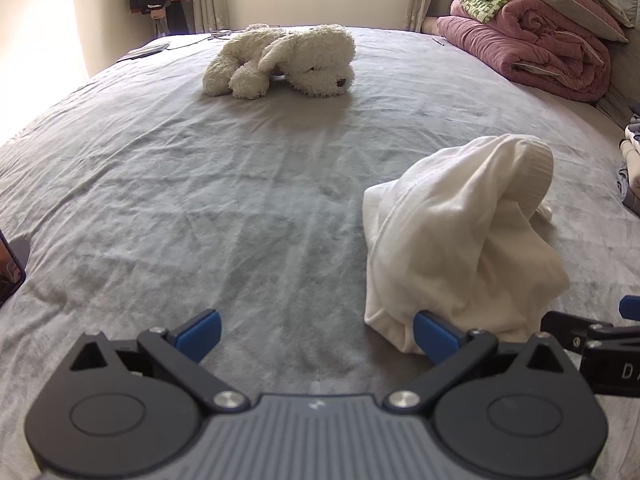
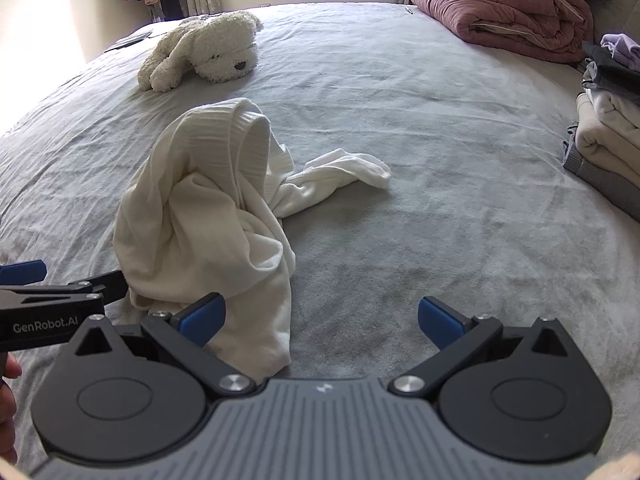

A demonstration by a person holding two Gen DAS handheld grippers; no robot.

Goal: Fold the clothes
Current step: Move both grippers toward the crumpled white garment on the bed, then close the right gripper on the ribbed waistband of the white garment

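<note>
Left claw [image 1: 316, 332], seen from its own wrist camera: low over the grey bed sheet [image 1: 200, 200] and pointing forward along the bed, jaws spread wide with nothing between them. Its left blue pad [image 1: 200, 334] stands over bare sheet; its right blue pad [image 1: 434, 336] lies at the near lower edge of the white garment [image 1: 460, 240], though contact cannot be confirmed. The same claw enters the right wrist view at the left edge [image 2: 24, 276], level and side-on, with part of a hand [image 2: 8, 400] visible beneath it.

White garment, right wrist view [image 2: 200, 220]: a crumpled heap on the sheet, ribbed hem uppermost, with one sleeve [image 2: 340, 176] trailing flat to the right.

Right claw [image 2: 322, 320]: also low and level, aimed along the bed, jaws wide apart and gripping nothing. Its left pad [image 2: 202, 318] overlaps the garment's near edge; its right pad [image 2: 438, 322] is over bare sheet.

Background: a white plush dog [image 1: 280, 62] lies well beyond the garment. A rolled pink quilt [image 1: 532, 52] sits at far right, and a stack of folded clothes [image 2: 608, 140] occupies the right edge of the bed.
</note>
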